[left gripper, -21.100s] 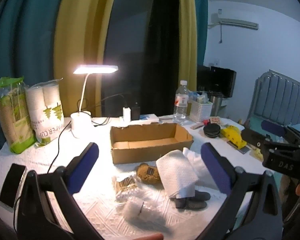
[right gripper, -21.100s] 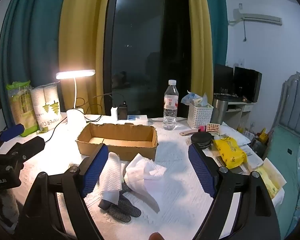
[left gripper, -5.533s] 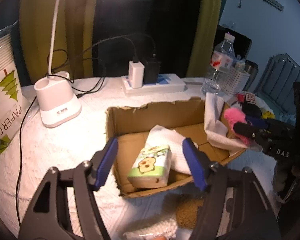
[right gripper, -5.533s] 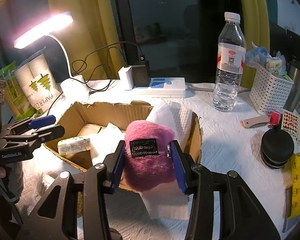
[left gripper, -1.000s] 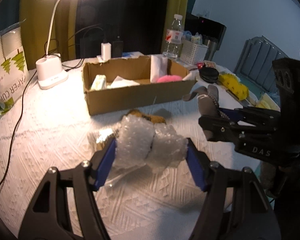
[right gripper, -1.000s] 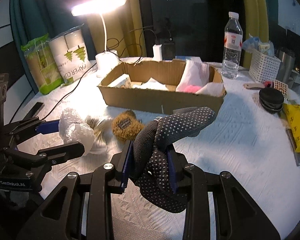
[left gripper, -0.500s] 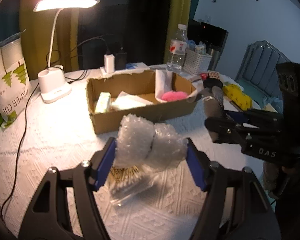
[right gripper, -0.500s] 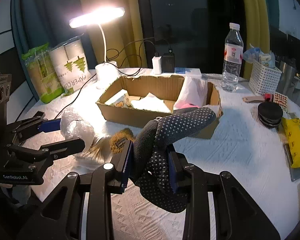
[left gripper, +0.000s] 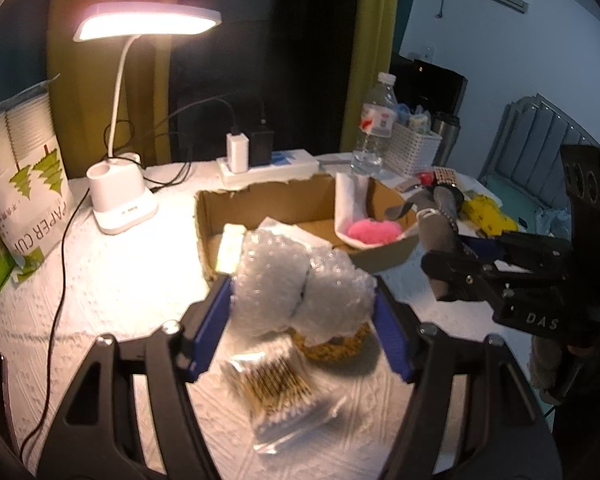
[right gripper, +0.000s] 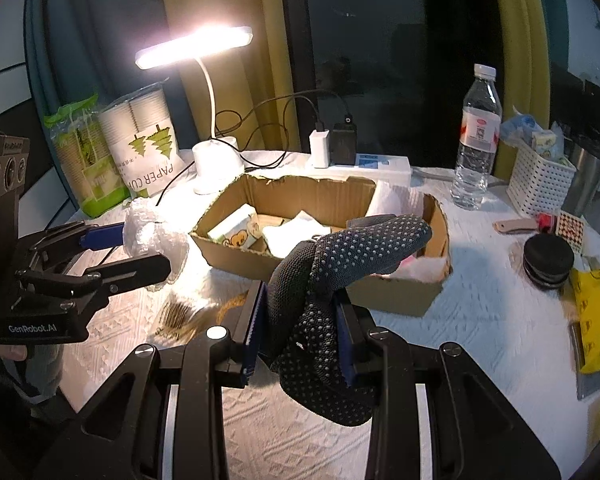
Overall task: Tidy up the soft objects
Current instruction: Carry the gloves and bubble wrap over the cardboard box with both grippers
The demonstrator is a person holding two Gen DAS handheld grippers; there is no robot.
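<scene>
We see the left gripper (left gripper: 302, 320): matte black frame, blue pads, silver screws; from the right wrist view, white "GenRobot.AI" lettering. The right gripper (right gripper: 300, 326) matches, marked "DAS". Fingertip skin and grey sleeve show below the left gripper.

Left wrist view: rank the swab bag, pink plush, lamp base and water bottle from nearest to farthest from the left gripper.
1. Swab bag: on the table just below the left gripper.
2. Pink plush: in the box's right end.
3. Lamp base: far left; close to the plush in range, ranked loosely.
4. Water bottle: behind the box, right.
</scene>
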